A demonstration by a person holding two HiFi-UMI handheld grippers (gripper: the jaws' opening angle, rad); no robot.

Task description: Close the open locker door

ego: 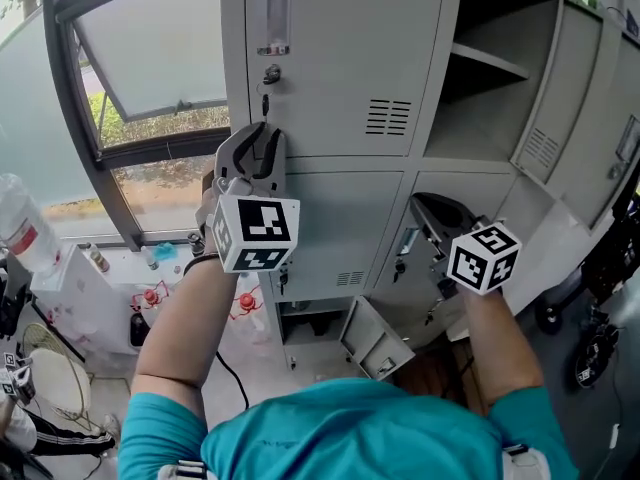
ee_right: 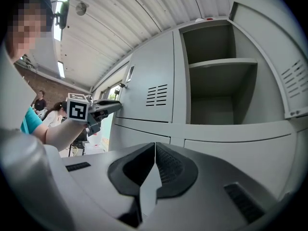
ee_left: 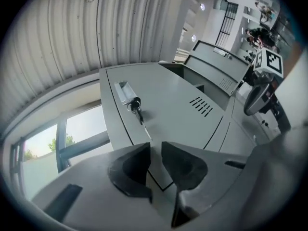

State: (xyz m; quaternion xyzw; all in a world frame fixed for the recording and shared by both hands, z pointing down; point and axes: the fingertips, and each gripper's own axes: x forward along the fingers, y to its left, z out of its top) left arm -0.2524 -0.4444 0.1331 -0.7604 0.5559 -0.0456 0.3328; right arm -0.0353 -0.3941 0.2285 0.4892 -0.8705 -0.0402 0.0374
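The grey locker block fills the head view. Its upper right compartment (ego: 490,68) (ee_right: 219,81) stands open, with a shelf inside, and its door (ego: 570,98) (ee_right: 286,57) is swung out to the right. The upper left door (ego: 340,58) (ee_left: 168,105) is closed, with a key (ego: 265,103) (ee_left: 137,112) hanging in its lock. My left gripper (ego: 258,143) (ee_left: 155,146) is open with nothing between its jaws and points at the lower left corner of that closed door. My right gripper (ego: 432,208) (ee_right: 155,146) is shut and empty, below the open compartment.
A dark window frame (ego: 80,88) runs along the left of the lockers. Low down, a small locker door (ego: 375,338) hangs open. A plastic bottle (ego: 25,228) and clutter lie at the left. Black wheeled gear (ego: 600,268) stands at the right. People (ee_right: 41,100) are far behind.
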